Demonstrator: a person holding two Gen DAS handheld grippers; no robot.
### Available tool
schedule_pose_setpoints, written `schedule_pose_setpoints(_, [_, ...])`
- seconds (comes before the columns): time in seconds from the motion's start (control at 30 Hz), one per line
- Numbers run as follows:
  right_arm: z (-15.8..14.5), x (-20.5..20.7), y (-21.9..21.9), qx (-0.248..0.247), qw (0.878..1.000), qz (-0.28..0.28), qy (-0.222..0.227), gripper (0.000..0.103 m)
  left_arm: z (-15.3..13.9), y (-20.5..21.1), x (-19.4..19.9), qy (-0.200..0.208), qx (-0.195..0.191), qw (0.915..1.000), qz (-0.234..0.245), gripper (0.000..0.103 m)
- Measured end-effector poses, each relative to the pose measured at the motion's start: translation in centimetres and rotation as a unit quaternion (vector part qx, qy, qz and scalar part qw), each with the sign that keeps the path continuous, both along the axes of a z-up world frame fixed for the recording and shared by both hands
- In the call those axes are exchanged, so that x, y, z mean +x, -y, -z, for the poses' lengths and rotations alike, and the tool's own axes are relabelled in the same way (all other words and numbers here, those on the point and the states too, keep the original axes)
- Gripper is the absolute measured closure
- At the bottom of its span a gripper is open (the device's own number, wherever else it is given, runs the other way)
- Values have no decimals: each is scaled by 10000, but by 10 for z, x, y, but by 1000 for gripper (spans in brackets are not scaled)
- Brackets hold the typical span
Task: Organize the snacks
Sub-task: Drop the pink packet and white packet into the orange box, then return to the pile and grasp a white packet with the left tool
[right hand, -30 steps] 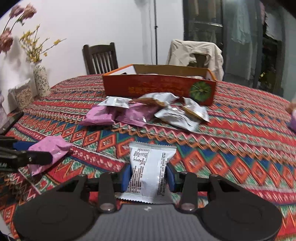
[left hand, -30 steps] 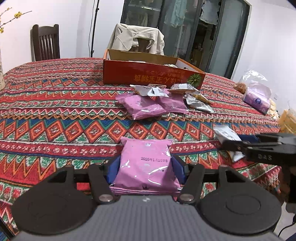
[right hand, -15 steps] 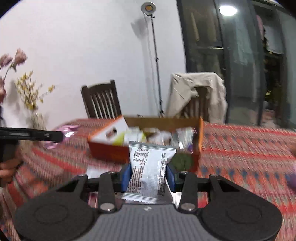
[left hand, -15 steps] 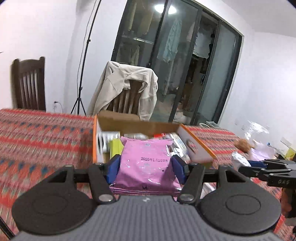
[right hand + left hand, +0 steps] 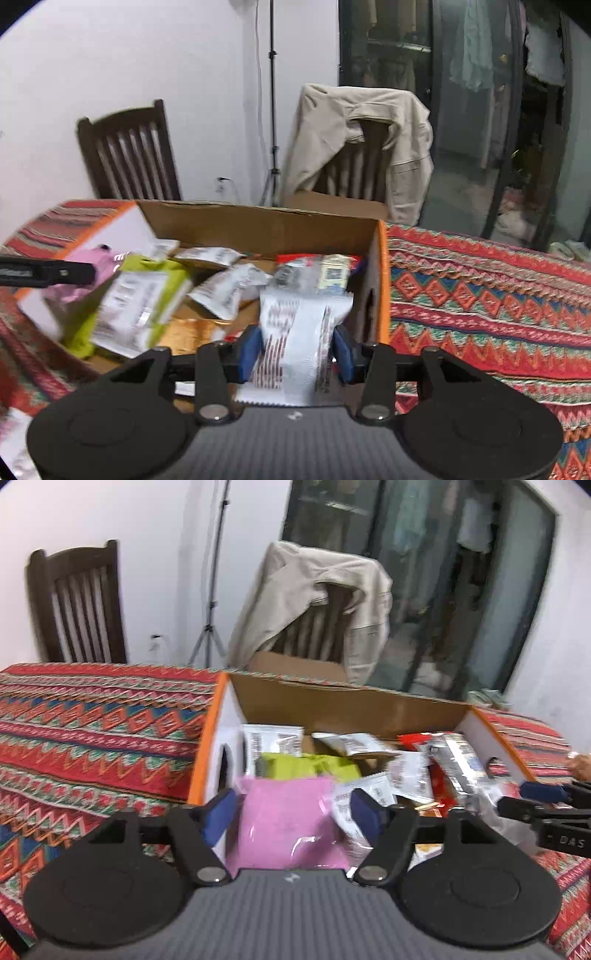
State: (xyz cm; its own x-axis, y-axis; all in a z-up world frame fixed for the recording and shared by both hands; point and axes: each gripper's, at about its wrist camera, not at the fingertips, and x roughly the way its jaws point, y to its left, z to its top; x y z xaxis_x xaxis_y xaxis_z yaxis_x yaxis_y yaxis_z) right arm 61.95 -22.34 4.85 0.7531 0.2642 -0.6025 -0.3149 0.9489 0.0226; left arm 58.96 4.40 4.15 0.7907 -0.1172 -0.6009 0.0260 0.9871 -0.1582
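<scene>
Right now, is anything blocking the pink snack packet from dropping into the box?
Nothing visible blocks it. The pink packet sits between the left hand-held gripper's opened jaws, right over the open cardboard box. Below it lie only other snacks, like the green packet.

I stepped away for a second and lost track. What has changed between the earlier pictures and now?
Both grippers carried their packets from the table to above the cardboard box. The left gripper jaws have just been opening, freeing the pink packet; the right gripper jaws have just been opening around the white packet. Box and tablecloth stayed put.
</scene>
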Motion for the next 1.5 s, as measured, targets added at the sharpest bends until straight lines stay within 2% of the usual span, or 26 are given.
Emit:
schedule_pose_setpoints(0.1, [-1, -5, 4, 200, 9997, -66, 122, 24, -4, -2, -4, 108, 93, 9999, 1, 21])
schedule_pose_setpoints(0.13, [-3, -6, 5, 268, 9995, -76, 165, 21, -6, -3, -6, 137, 94, 9999, 10, 21])
schedule_pose_setpoints(0.27, [-18, -17, 13, 266, 9989, 19, 391, 20, -22, -2, -22, 251, 57, 9996, 77, 20])
schedule_pose_setpoints(0.4, [-40, -41, 25, 321, 9977, -22, 595, 20, -48, 1, -58, 533, 273, 9980, 204, 17])
schedule_pose_setpoints(0.47, [-53, -59, 32, 323, 9968, -26, 727, 15, -60, 2, -82, 677, 381, 9966, 274, 15])
schedule_pose_setpoints(0.53, [-64, -82, 40, 370, 9955, -35, 875, 10, -71, 3, -112, 858, 498, 9945, 337, 11])
schedule_pose_setpoints(0.67, [-79, -139, 56, 435, 9928, -115, 1108, 8, -81, 2, -172, 1146, 538, 9912, 398, 6])
schedule_pose_setpoints(0.77, [-80, -183, 64, 507, 9911, -108, 1229, 0, -79, 3, -215, 1303, 626, 9890, 306, 5])
schedule_pose_setpoints(0.83, [-77, -211, 68, 506, 9906, -92, 1268, 0, -75, 6, -245, 1432, 722, 9869, 189, 2])
schedule_pose_setpoints(0.93, [-65, -254, 70, 440, 9902, -98, 1319, 0, -65, 8, -283, 1460, 646, 9871, 94, 1])
schedule_pose_setpoints(1.07, [-40, -303, 65, 300, 9924, -142, 1184, 0, -44, 14, -324, 1273, 422, 9910, 8, 0])
schedule_pose_setpoints(1.17, [-11, -336, 61, 266, 9956, -120, 889, 0, -21, 23, -350, 1023, 423, 9938, -88, 0])
schedule_pose_setpoints(1.33, [33, -364, 61, 513, 9984, -184, 168, 0, 8, 36, -370, 568, 544, 9969, 24, 0])
schedule_pose_setpoints(1.5, [45, -378, 60, 373, 9991, -159, 126, 0, 11, 38, -372, 575, 572, 9967, -60, 0])
